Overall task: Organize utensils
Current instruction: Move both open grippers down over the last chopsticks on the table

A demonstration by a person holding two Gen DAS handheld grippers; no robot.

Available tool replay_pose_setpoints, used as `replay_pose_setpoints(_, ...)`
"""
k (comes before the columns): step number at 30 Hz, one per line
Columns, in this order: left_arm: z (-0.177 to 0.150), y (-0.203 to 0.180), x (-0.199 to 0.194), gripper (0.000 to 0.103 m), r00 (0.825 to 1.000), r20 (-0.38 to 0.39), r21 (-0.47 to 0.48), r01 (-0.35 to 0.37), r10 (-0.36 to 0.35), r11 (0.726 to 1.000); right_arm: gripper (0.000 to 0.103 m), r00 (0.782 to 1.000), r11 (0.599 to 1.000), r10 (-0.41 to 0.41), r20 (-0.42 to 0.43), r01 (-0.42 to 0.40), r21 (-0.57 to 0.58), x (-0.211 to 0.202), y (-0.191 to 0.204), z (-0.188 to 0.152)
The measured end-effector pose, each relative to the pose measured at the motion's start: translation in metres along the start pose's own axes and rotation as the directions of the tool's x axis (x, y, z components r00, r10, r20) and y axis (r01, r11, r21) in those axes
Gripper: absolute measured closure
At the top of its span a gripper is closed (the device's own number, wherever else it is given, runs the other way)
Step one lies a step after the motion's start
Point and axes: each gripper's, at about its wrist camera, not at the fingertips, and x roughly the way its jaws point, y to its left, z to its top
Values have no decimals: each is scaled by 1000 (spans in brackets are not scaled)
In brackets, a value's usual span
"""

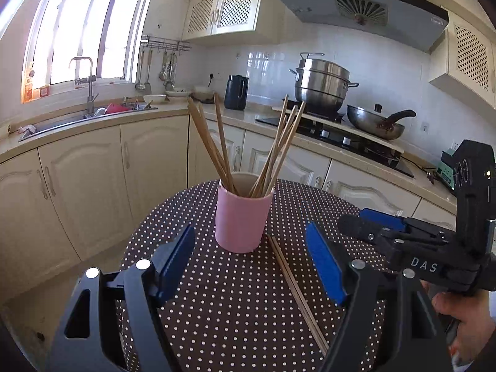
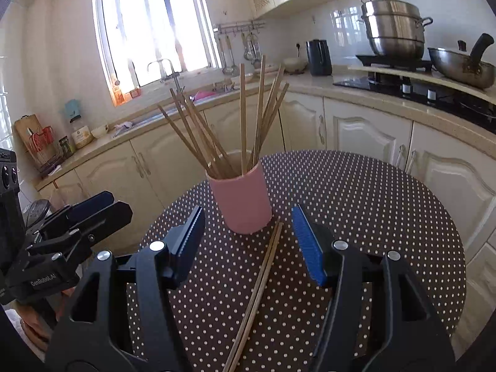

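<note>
With both the left gripper (image 1: 249, 263) and right gripper (image 2: 248, 241) standing apart and empty, the step in hand is pickup — the loose chopsticks (image 2: 260, 282) lie on the table (image 2: 372, 204) beside the pink cup (image 2: 240, 200) (already holding others) — so the next move likely calls for closing on them.

The left tool (image 1: 249, 263) was held with its blue-padded fingers (image 1: 175, 263) spread well apart, nothing pressed between them, and it pointed forward and somewhat downward. The right tool (image 2: 248, 245) was held in the same manner, tilted downward, its own padded fingers (image 2: 308, 248) parted with a clear gap and gripping nothing. The two tools sat side by side, near each other but not touching, each showing at the edge of the other's view. A person's hand (image 1: 465, 316) gripped the right tool from beneath, and another hand (image 2: 32, 325) held the left tool likewise.
</note>
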Motion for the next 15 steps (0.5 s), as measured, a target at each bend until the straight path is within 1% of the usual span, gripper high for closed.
replay_pose_setpoints(3,-7,2,7,30,997,-74,3,-4,4,1000,44,996,999,-4,-86,8,44,9,-7,-9)
replay_pose_setpoints(5,-13,4,13,30,992,-128,1,-8,8,1000,44,988,997,-9,-155,20,72,16,-14,-13)
replay_pose_setpoints(6,-15,5,16,30,989,-149,-1,-14,14,1000,44,985,996,-8,-174,23,86,18,-17,-15)
replay_pose_setpoints(8,-21,8,20,30,983,-185,-8,-12,10,1000,44,971,995,-12,-238,35,96,26,-20,-23)
replay_pose_setpoints(13,-32,14,31,30,962,-272,-35,-6,-4,999,45,947,992,-12,-320,51,115,42,-23,-36)
replay_pose_setpoints(15,-36,16,36,30,955,-296,-45,-5,-9,999,53,934,992,-6,-358,50,113,51,-22,-40)
